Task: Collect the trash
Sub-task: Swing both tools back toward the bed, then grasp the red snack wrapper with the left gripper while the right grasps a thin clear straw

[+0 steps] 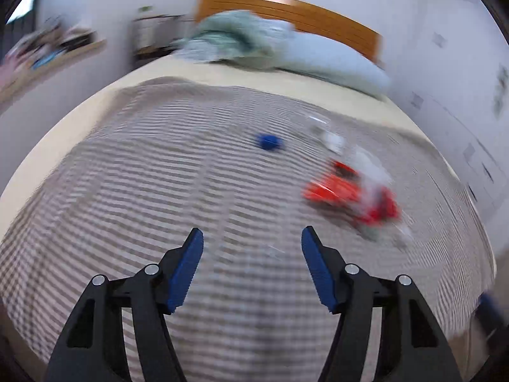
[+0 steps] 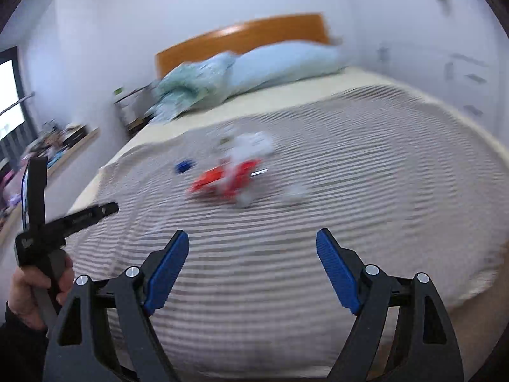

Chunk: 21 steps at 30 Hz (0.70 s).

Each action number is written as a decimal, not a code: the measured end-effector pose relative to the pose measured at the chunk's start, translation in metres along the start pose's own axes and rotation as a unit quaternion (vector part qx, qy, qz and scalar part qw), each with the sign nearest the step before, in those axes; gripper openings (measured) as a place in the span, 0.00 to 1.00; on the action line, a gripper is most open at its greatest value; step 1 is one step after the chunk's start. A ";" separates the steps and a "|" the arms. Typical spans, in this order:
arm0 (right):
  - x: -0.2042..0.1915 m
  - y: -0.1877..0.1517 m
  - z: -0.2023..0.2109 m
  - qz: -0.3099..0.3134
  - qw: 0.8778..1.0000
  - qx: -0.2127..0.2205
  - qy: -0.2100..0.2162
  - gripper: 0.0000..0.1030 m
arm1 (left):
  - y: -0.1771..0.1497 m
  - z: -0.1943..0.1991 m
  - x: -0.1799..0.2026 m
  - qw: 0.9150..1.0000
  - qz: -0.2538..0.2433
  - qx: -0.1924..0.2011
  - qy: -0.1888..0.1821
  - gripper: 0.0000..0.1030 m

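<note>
Both the left gripper (image 1: 253, 238) and right gripper (image 2: 253, 243) are hovering with fingers spread and empty, lining up on the blurred red-and-white trash (image 2: 230, 176) lying mid-bed on the striped blanket (image 2: 366, 175), likely for a first pickup.

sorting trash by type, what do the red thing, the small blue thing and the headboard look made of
The frames are blurred, so these are guesses. Red thing: thin glossy plastic or foil wrapper, crumpled, with bright glints. Small blue thing: matte, solid colour, perhaps a plastic cap; cannot tell. Headboard: orange-brown varnished wood, with a sheen along its top.
</note>
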State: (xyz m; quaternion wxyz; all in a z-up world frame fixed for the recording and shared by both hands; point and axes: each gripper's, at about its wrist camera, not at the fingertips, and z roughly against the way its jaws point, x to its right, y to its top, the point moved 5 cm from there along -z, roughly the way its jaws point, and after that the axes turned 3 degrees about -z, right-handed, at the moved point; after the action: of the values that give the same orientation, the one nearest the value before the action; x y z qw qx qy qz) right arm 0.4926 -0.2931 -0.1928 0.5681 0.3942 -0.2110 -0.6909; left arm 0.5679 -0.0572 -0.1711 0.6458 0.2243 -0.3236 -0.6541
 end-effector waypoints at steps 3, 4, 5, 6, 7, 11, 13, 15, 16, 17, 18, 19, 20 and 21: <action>-0.055 0.002 -0.052 0.043 0.998 -0.040 0.032 0.77 | 0.010 -0.010 -0.057 0.997 0.055 -0.001 0.050 0.59; -0.069 0.003 -0.063 0.058 0.997 -0.040 0.027 0.77 | 0.008 -0.014 -0.067 0.996 0.079 -0.010 0.046 0.59; -0.085 0.005 -0.081 0.079 0.996 -0.042 0.021 0.77 | 0.007 -0.017 -0.074 0.994 0.098 -0.018 0.033 0.59; -0.095 0.005 -0.090 0.087 0.995 -0.043 0.020 0.72 | 0.007 -0.020 -0.080 0.992 0.121 -0.026 0.014 0.59; -0.103 0.006 -0.105 0.093 0.994 -0.049 0.015 0.68 | 0.008 -0.021 -0.082 0.991 0.134 -0.028 0.006 0.59; -0.122 -0.005 -0.159 0.080 0.992 -0.094 0.001 0.48 | 0.008 -0.022 -0.088 0.986 0.161 -0.035 -0.021 0.59; -0.127 -0.014 -0.178 0.076 0.991 -0.112 -0.002 0.48 | 0.008 -0.023 -0.083 0.989 0.140 -0.041 -0.024 0.59; -0.130 -0.019 -0.189 0.100 0.989 -0.103 -0.031 0.46 | 0.005 -0.027 -0.077 0.993 0.107 -0.041 -0.018 0.59; -0.130 -0.017 -0.188 0.109 0.988 -0.098 -0.041 0.42 | 0.007 -0.026 -0.073 0.995 0.090 -0.041 -0.010 0.59; -0.131 -0.015 -0.186 0.109 0.989 -0.096 -0.038 0.19 | 0.007 -0.024 -0.071 0.996 0.081 -0.039 -0.002 0.59; -0.131 -0.009 -0.180 0.105 0.988 -0.111 -0.008 0.05 | 0.007 -0.025 -0.072 0.996 0.077 -0.039 0.004 0.60; -0.133 -0.004 -0.176 0.103 0.988 -0.113 0.004 0.05 | 0.006 -0.026 -0.073 0.996 0.076 -0.040 0.009 0.60; -0.134 0.007 -0.164 0.108 0.990 -0.095 0.010 0.05 | 0.005 -0.027 -0.073 0.996 0.075 -0.042 0.010 0.60; -0.129 0.030 -0.139 0.130 0.990 -0.050 -0.006 0.05 | 0.004 -0.029 -0.072 0.996 0.073 -0.044 0.009 0.60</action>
State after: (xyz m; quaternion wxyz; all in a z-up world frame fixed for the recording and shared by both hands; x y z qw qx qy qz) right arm 0.6254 -0.1566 -0.2145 0.6707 0.3301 -0.2294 -0.6233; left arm 0.5960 0.0103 -0.1971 0.7036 0.1776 -0.3043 -0.6170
